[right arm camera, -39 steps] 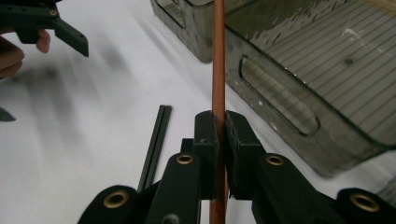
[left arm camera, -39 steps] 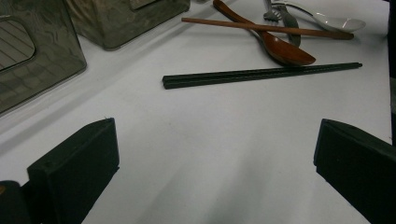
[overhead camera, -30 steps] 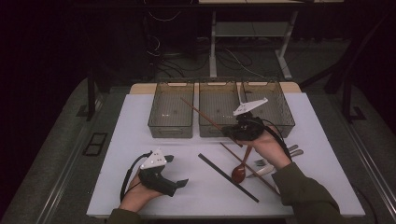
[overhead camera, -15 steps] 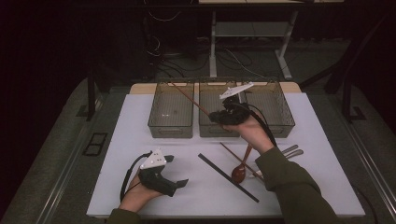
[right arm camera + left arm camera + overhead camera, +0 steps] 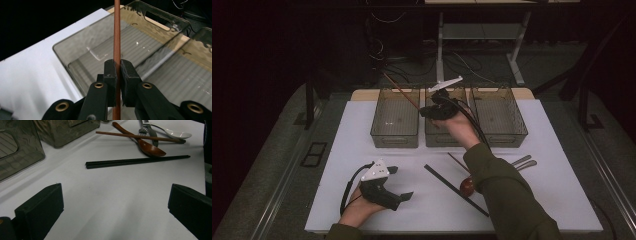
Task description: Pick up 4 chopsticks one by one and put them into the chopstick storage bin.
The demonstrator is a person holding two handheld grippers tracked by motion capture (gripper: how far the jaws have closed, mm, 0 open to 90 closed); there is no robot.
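Overhead coverage first: the right gripper [image 5: 428,111] is held above the middle bin [image 5: 447,137] of three clear bins along the far edge of the table [image 5: 337,150], with the left bin [image 5: 395,131] and right bin [image 5: 499,127] on either side. Its jaws are clamped on a brown chopstick [image 5: 402,92], which slants up and away over the left bin toward the far left corner. The left gripper [image 5: 399,197] rests on the table near the front edge, left of centre, jaws spread wide and holding nothing. Between the two hands, a pair of black chopsticks [image 5: 454,189] lies diagonally on the table, with a brown wooden spoon [image 5: 467,186] just beside its right side and metal cutlery [image 5: 523,162] farther right. Left gripper view: both jaws stand far apart over bare table surface, with nothing between them. Ahead lie the black chopsticks [image 5: 137,160], then the wooden spoon [image 5: 143,143], crossed by a second brown chopstick [image 5: 140,137]; a white spoon [image 5: 175,133] and metal utensils [image 5: 147,127] lie beyond, and bin walls occupy the upper left. Right gripper view: the jaws are closed almost fully, pads pressing both sides of the brown chopstick [image 5: 116,37], which runs straight up through the frame above a clear bin [image 5: 75,57] near the table's far edge.
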